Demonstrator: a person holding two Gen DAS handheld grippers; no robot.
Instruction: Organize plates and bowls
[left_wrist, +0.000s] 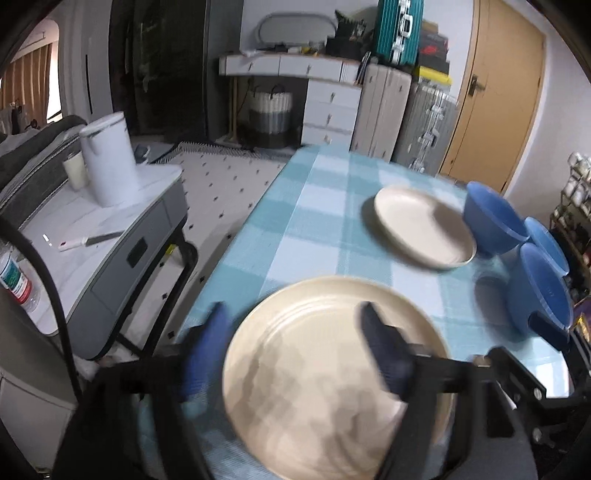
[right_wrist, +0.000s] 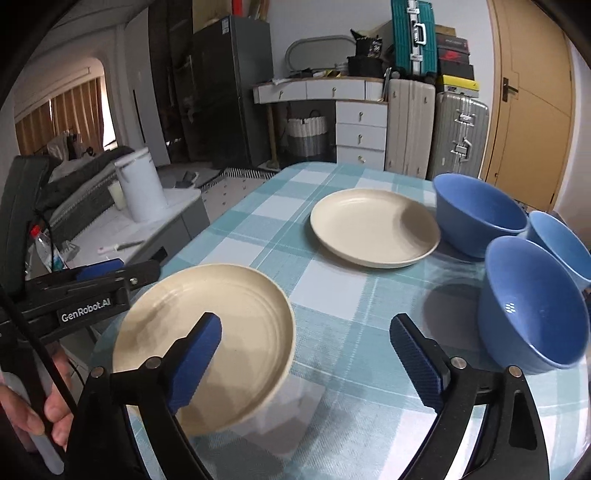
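Both grippers wide, nothing held; sorting barely begun.

Your left gripper (left_wrist: 295, 347) has its jaws spread w/ the near plate (right_wrist: 207, 343) between them, pads off it; the right gripper (right_wrist: 306, 354) gapes over bare tablecloth (right_wrist: 332, 291), empty. Near plate sits at the table's near-left edge, apparently overhanging. Far plate (right_wrist: 375, 227) lies mid-table, well apart. Three blue bowls (right_wrist: 532, 299) cluster at right, side by side, none nested. Looks like all stacking is left: plates together, bowls together.
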